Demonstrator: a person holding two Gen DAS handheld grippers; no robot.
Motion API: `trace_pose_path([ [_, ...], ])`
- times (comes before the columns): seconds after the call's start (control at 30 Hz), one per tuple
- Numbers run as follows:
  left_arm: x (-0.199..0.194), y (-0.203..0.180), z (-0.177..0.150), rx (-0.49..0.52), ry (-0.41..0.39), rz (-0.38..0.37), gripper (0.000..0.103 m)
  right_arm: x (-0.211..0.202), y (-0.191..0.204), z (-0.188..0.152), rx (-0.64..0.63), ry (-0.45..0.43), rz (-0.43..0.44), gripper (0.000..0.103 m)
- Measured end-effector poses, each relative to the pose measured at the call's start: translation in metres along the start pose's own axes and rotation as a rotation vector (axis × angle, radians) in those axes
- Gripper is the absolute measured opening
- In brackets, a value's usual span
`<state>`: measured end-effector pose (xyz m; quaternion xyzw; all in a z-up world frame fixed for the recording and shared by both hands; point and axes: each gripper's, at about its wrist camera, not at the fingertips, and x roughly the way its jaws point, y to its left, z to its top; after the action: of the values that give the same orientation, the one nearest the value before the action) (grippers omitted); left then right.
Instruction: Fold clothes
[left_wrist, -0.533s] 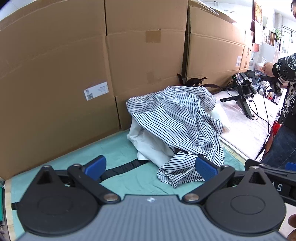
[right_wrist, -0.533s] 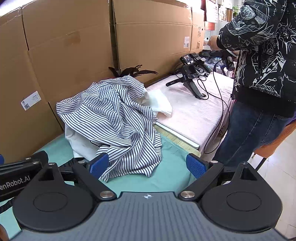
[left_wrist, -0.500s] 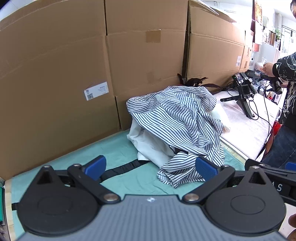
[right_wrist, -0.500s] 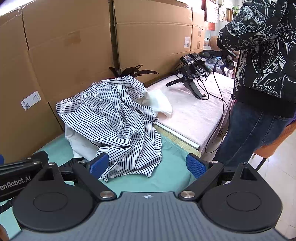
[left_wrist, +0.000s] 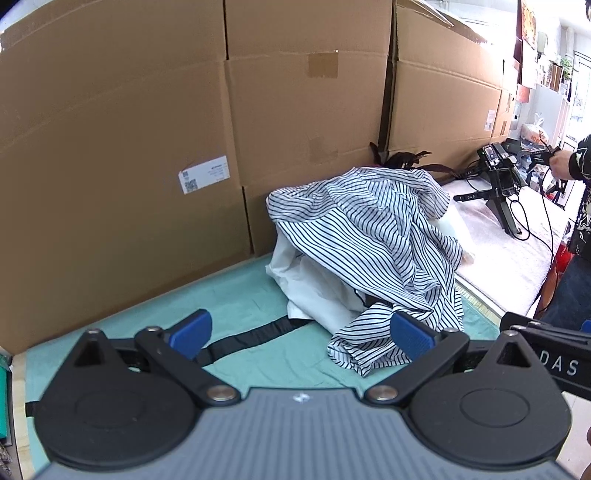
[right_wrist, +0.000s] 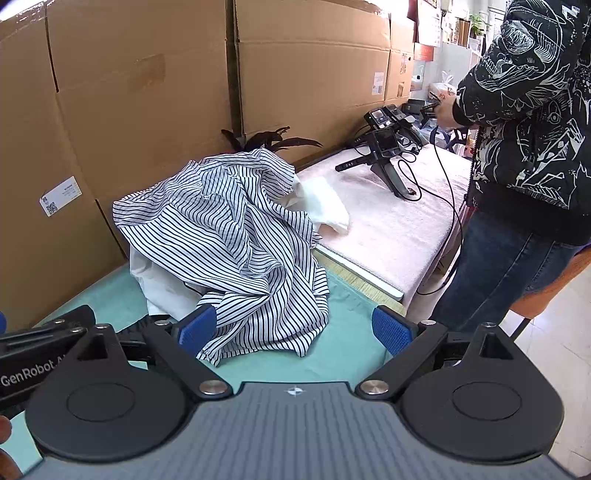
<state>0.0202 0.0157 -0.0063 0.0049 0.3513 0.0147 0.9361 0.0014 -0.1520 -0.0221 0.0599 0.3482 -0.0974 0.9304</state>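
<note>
**Crumpled clothes heaped on a green mat, both grippers spread and empty**

Nothing on the table has shifted since half a second ago: the heap of clothes and both grippers sit as they did, and only the bystander's hand at the far right has changed a little.

From the left wrist camera, the left gripper (left_wrist: 301, 334) hovers low over a green mat (left_wrist: 236, 302) with its blue fingertips spread wide and nothing between them. A striped shirt (left_wrist: 369, 236) lies rumpled at about one o'clock, draped over a white garment (left_wrist: 314, 288) that shows at the heap's left side. A black strap (left_wrist: 255, 338) runs out from under the heap toward seven o'clock. Cardboard boxes (left_wrist: 147, 147) wall off the back.

From the right wrist camera, the right gripper (right_wrist: 295, 328) also stands wide apart and empty, with the shirt's lowest hem just ahead at eleven o'clock. At two o'clock a pink mat (right_wrist: 391, 221) holds another handheld device (right_wrist: 384, 155), and a person in a patterned jacket (right_wrist: 528, 110) stands at three o'clock.

The clothes lie unfolded in one pile. As a judgement, folding well here means lifting the shirt clear of the white piece: each gripper should pinch a single layer at a seam or shoulder, not a bunch, then spread it flat on the open mat at nine o'clock.
</note>
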Motion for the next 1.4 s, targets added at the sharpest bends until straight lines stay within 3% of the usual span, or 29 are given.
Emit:
trace_pose_path([
  [0.57, 0.003, 0.011, -0.003, -0.003, 0.001, -0.007, 0.102, -0.014, 0.011, 0.006, -0.069, -0.049, 0.016, 0.091],
  [1.4, 0.021, 0.042, -0.004, -0.003, 0.035, -0.031, 0.103, 0.0, 0.042, 0.009, -0.061, -0.028, -0.006, 0.091],
])
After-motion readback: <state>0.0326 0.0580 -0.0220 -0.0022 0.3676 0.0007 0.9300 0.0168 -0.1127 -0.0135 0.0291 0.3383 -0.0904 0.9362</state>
